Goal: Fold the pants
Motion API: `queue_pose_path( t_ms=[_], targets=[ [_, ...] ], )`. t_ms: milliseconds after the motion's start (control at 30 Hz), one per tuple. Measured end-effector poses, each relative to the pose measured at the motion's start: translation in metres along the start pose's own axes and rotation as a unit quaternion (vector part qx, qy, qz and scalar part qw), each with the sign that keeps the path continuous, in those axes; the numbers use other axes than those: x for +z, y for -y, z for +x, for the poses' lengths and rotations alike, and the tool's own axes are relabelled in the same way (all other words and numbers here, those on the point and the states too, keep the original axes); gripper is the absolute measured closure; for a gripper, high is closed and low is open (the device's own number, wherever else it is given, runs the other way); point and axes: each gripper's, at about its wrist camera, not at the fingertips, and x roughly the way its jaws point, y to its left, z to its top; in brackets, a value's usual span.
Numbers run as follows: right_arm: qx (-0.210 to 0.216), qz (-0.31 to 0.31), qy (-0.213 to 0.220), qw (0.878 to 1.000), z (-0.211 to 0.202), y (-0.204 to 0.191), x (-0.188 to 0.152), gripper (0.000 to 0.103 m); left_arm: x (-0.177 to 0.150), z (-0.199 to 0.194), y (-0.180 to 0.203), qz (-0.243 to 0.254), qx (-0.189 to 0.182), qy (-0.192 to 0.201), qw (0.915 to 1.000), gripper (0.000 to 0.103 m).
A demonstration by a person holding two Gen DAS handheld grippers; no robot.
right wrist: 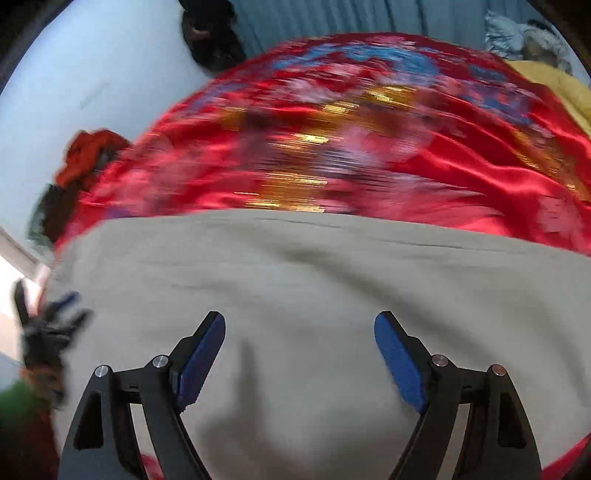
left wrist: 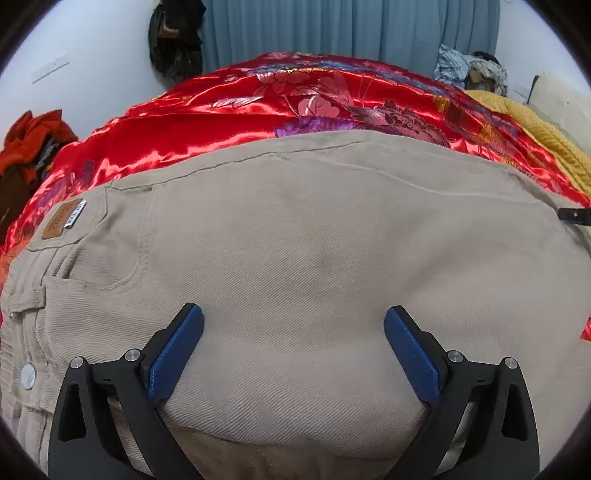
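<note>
1. We see the pants (left wrist: 295, 258), beige, spread flat over a red quilt (left wrist: 229, 122) and filling the lower two thirds of the left wrist view.
2. The left gripper (left wrist: 293, 321) hangs over the cloth at the bottom centre of that frame, its jaws spread wide, with only flat fabric between the blue pads (left wrist: 173, 358); the pads grip nothing.
3. Only the left view is sharp enough to give us detail: a back pocket (left wrist: 107, 251) at left, a brown patch (left wrist: 61, 221) at upper left of the pants, and a metal button (left wrist: 27, 376) at the lower left edge.
4. That view also catches a black tip of the right gripper (left wrist: 574, 216) at the right edge.
5. The right wrist view is smeared by motion. The right gripper (right wrist: 299, 325) sits bottom centre with its jaws apart, less wide than the left, over plain cloth of the pants (right wrist: 314, 277); nothing is clamped.
6. Only the right view shows us the left gripper (right wrist: 48, 325) from outside, a dark blur at the left edge, with a green sleeve (right wrist: 18, 406) below it.
7. Both views share a yellow blanket (left wrist: 546, 136) at upper right, a grey curtain (left wrist: 351, 29) at top and orange clothes (left wrist: 33, 136) at left.
</note>
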Motion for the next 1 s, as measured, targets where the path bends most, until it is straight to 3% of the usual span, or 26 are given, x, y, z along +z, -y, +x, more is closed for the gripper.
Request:
queue_pose_path(
  t_ms=[33,67,167,233,300,333,433,500,533,567,633,833,933,1000],
  targets=[
    [-0.009,0.014,0.005,1.0,-0.002,0.025,-0.001,0.032,0.0,0.001,0.0,0.0,0.0,0.002,1.0,0.003],
    [-0.054,0.04,0.009,0.998,-0.008,0.063,-0.002,0.032,0.0,0.001,0.001,0.0,0.0,0.003,1.0,0.002],
    [-0.127,0.12,0.012,0.984,-0.029,0.153,-0.009,0.033,0.0,0.002,0.001,0.0,0.001,0.005,1.0,0.001],
    [-0.193,0.176,0.009,0.965,-0.051,0.202,-0.015,0.033,0.0,0.003,0.001,-0.001,0.0,0.007,1.0,0.001],
    [-0.243,0.202,0.028,0.948,-0.074,0.221,-0.016,0.032,0.0,0.003,0.001,-0.002,0.0,0.008,1.0,0.001],
    [-0.256,0.213,0.043,0.942,-0.086,0.229,-0.017,0.031,0.0,0.003,0.001,-0.002,0.001,0.008,1.0,0.001],
    [-0.224,0.242,0.071,0.941,-0.102,0.245,-0.023,0.024,0.0,0.004,0.001,-0.002,0.001,0.01,0.9999,0.001],
    [-0.199,0.252,0.044,0.946,-0.088,0.249,-0.027,0.024,0.0,0.004,0.001,-0.003,0.001,0.011,0.9999,0.001],
    [-0.203,0.245,0.03,0.948,-0.082,0.245,-0.031,0.035,0.0,0.004,0.001,-0.003,0.0,0.012,0.9999,0.001],
    [-0.207,0.234,0.032,0.949,-0.081,0.239,-0.033,0.066,0.0,0.004,0.0,-0.003,0.0,0.012,0.9999,0.001],
    [-0.214,0.212,0.062,0.951,-0.093,0.224,-0.038,0.097,0.0,0.004,0.0,-0.004,0.0,0.011,0.9999,0.001],
    [-0.172,0.114,0.146,0.968,-0.165,0.148,-0.073,0.101,0.0,0.004,0.0,-0.003,0.0,0.011,0.9999,0.001],
    [-0.16,0.088,0.167,0.969,-0.216,0.108,-0.134,0.101,0.001,0.006,0.001,-0.001,0.003,0.009,1.0,0.001],
    [-0.165,0.105,0.164,0.967,-0.237,0.096,-0.179,0.102,0.002,0.007,0.002,0.001,0.007,0.006,1.0,0.001]
  ],
)
